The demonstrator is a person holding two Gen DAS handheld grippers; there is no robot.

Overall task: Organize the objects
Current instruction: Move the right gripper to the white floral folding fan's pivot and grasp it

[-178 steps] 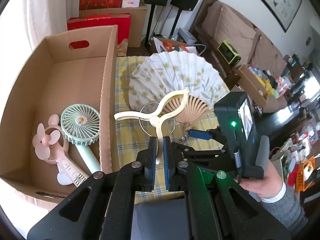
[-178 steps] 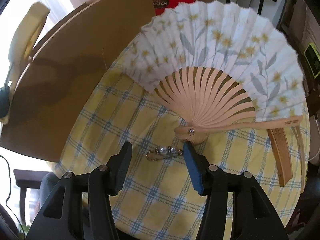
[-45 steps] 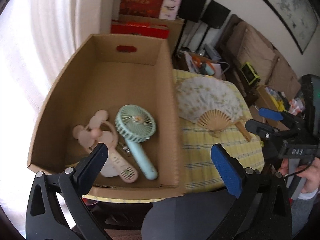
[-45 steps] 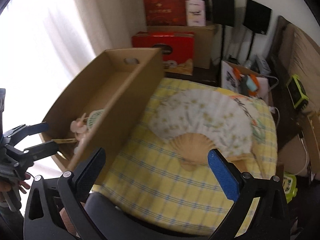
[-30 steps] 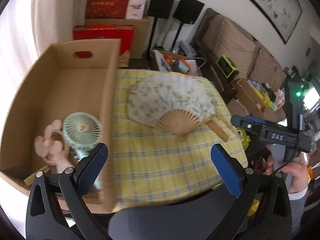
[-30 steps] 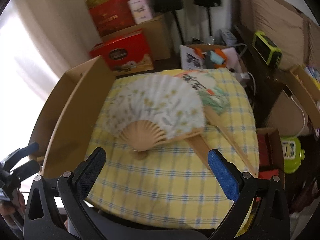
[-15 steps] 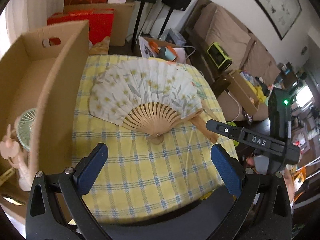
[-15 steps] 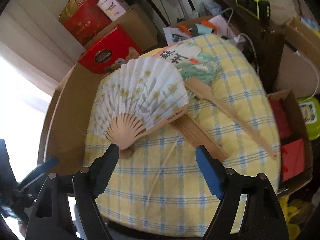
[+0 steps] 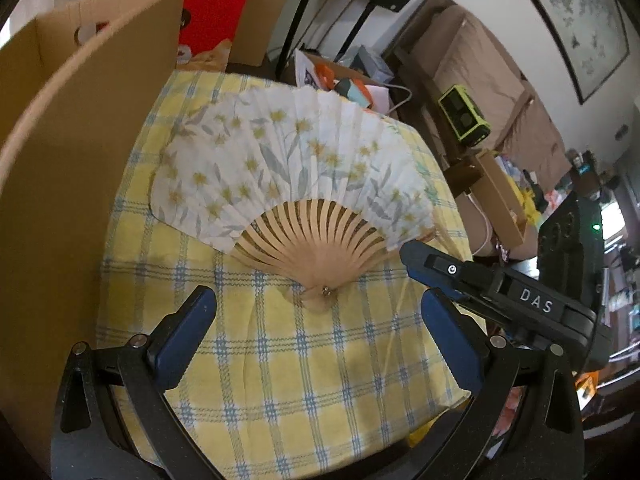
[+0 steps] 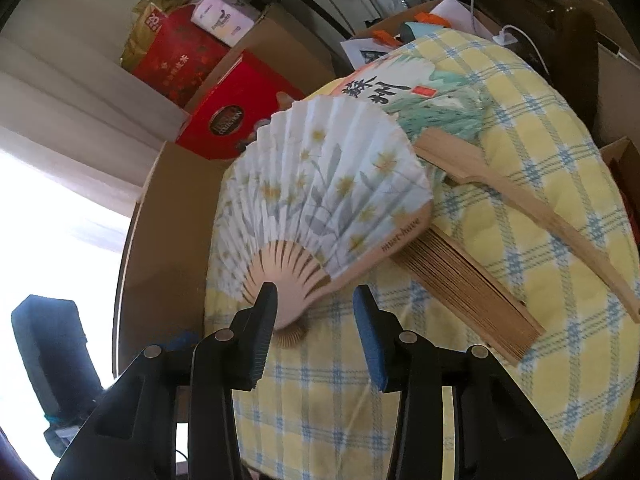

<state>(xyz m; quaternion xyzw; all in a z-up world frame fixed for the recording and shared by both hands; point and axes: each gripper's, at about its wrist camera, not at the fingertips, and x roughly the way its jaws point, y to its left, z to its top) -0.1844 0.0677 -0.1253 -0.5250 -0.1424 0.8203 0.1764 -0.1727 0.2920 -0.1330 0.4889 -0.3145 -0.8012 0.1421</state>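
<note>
Floral fan (image 9: 288,168) spread flat, pivot toward cameras, left tool (image 9: 320,332) spread wide, right tool (image 10: 316,312) spread around pivot

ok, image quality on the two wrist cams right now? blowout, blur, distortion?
Right wrist: window at left blown out white; floral fan sharp. Left wrist: evenly lit, cardboard box wall slightly soft, fan crisp. Both views: heavy fisheye bending toward the edges, dark corner vignette.

The cardboard box (image 9: 60,168) is cut off at the left edge, its inside hidden. The flowered fan (image 10: 320,184) covers part of a painted fan (image 10: 432,100).
</note>
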